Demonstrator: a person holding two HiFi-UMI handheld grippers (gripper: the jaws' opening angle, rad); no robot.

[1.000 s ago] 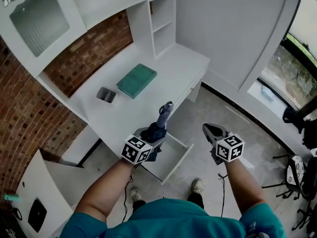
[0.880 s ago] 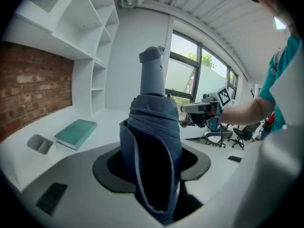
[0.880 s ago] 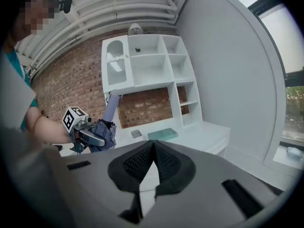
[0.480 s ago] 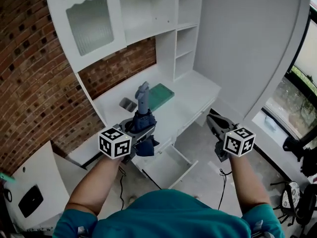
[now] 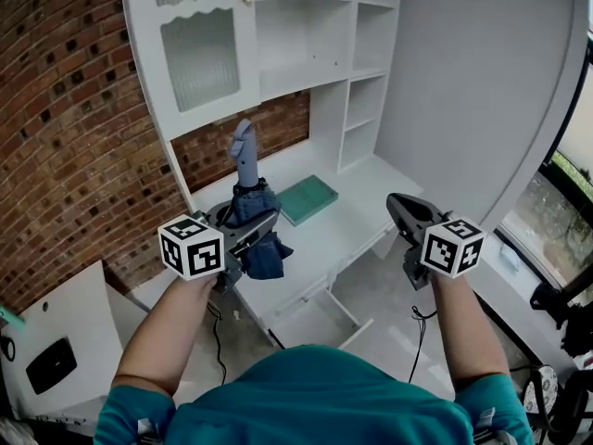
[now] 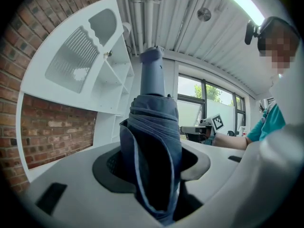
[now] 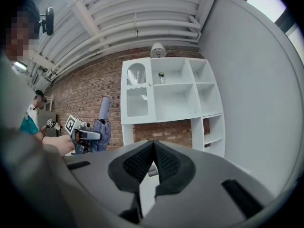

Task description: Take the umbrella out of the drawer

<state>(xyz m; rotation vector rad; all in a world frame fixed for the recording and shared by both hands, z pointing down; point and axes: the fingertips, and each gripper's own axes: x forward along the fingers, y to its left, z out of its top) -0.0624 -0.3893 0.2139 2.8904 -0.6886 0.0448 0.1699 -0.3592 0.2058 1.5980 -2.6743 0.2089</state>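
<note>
Umbrella (image 5: 250, 204), folded and dark blue, is clamped upright in the left gripper (image 5: 248, 241), held in the air above the front edge of the white desk (image 5: 357, 213) and clear of the drawer (image 5: 313, 321). In the left gripper view the two pads press on the bunched fabric of the umbrella (image 6: 154, 151) from both sides, and its grey-blue handle (image 6: 152, 75) points up past the jaws. The left gripper (image 6: 153, 172) points roughly level.

The drawer stands pulled out from the desk's front edge, below the two grippers; what can be seen of its inside is bare white.

The right gripper (image 5: 400, 208) is held beside the left one, well apart from it, over the desk's right end. In its own view the right gripper (image 7: 153, 161) has its jaws closed together at the tips with nothing between them.

A teal pad (image 5: 309, 198) lies flat on the desk near the back edge, just right of the umbrella in the head view. A white cabinet (image 5: 208, 58) with a ribbed glass door and open shelves rises above the desk, and a brick wall (image 5: 65, 128) runs behind and to the left.
</note>
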